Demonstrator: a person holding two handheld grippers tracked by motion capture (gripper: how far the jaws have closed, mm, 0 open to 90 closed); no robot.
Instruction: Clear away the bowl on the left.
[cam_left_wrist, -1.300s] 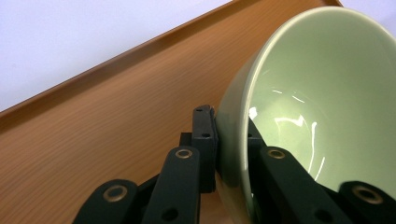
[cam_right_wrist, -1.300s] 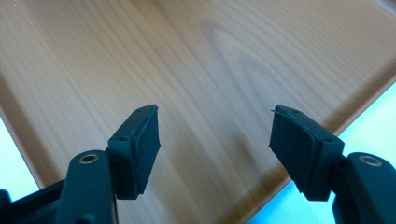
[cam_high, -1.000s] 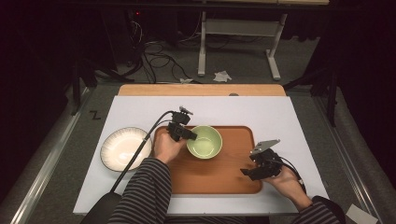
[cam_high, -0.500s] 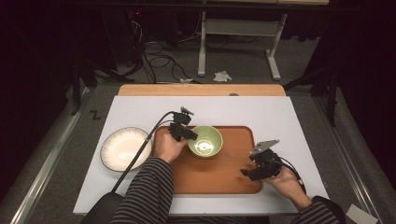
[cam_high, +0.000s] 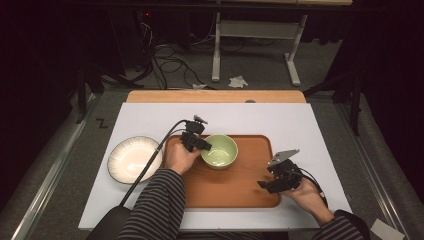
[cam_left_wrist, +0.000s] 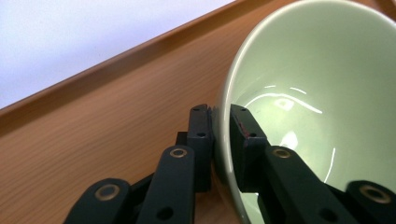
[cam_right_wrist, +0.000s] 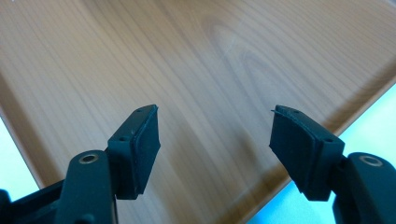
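Left gripper view looks along two black jaws that straddle the rim of a pale green bowl (cam_left_wrist: 317, 93), one outside the wall and one inside. The jaws have just been easing apart; a thin gap shows beside the inner pad (cam_left_wrist: 243, 135), so the rim sits between them without being pinched. From the high view, the left gripper (cam_high: 199, 143) meets the bowl (cam_high: 220, 151) at its left edge, and the bowl stands upright on the left half of a wooden tray (cam_high: 235, 185). The tray's raised lip runs just behind the bowl. To the bowl's right, the tray floor lies bare across to the right gripper (cam_high: 265, 185). In the right gripper view that gripper's jaws stand wide apart with nothing between them, hanging over the tray's wood close to its edge. A white ribbed plate (cam_high: 134, 159) rests on the white table (cam_high: 300, 120), just beside the tray's left lip. Both striped sleeves come up from the near edge; the left hand (cam_high: 180, 157) sits between plate and bowl, while the right hand (cam_high: 305, 192) lies at the tray's near right corner, its gripper pointing left.
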